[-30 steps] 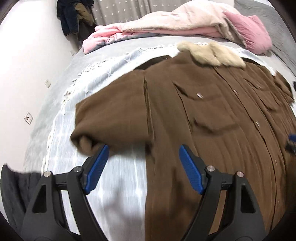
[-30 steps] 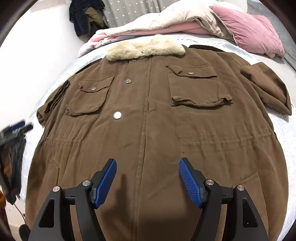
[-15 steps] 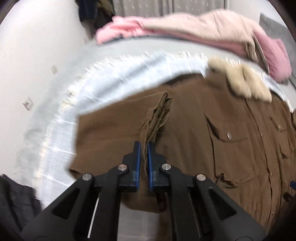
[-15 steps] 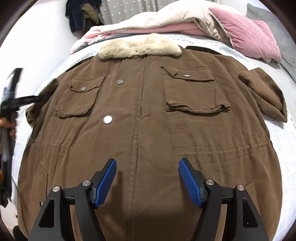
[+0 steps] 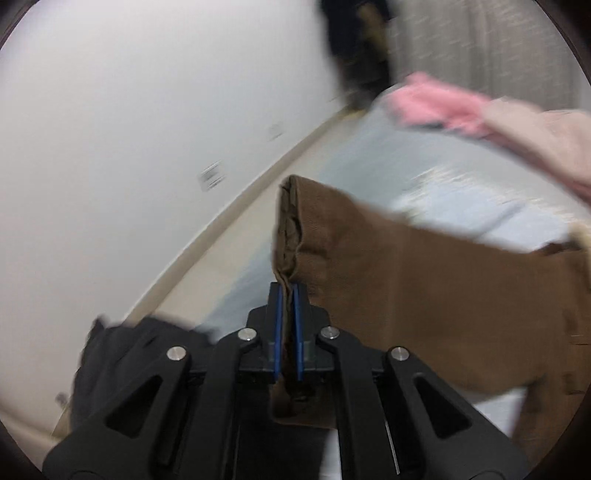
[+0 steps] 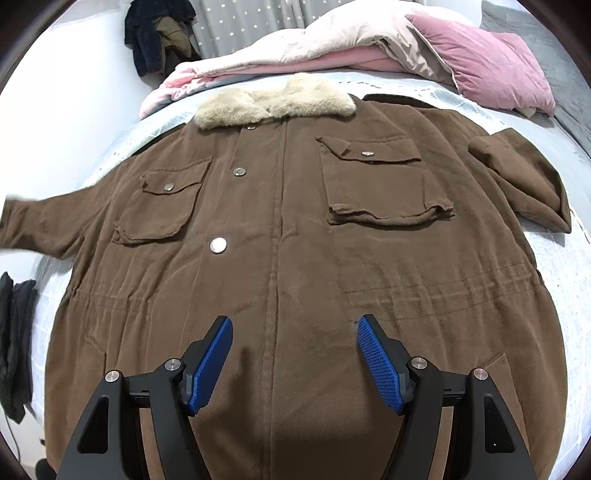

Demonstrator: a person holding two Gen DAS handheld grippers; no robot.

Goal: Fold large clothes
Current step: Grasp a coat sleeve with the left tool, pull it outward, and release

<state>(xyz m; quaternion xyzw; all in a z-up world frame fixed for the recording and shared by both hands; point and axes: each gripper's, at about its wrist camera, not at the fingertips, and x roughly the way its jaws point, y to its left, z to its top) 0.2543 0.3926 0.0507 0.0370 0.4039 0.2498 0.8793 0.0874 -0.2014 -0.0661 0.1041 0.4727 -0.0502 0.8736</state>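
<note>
Left wrist view: left gripper (image 5: 287,295) clenched on the brown coat's (image 6: 295,258) sleeve cuff (image 5: 291,229), stretched toward three o'clock. Right gripper (image 6: 295,354) hangs released above the coat, spread across the bed (image 6: 554,266).

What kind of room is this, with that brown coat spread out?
Most likely a bedroom. The coat lies on a bed with a pale cover, a rumpled quilt and a pink pillow piled at its far end, and a star-patterned curtain hangs behind.
</note>
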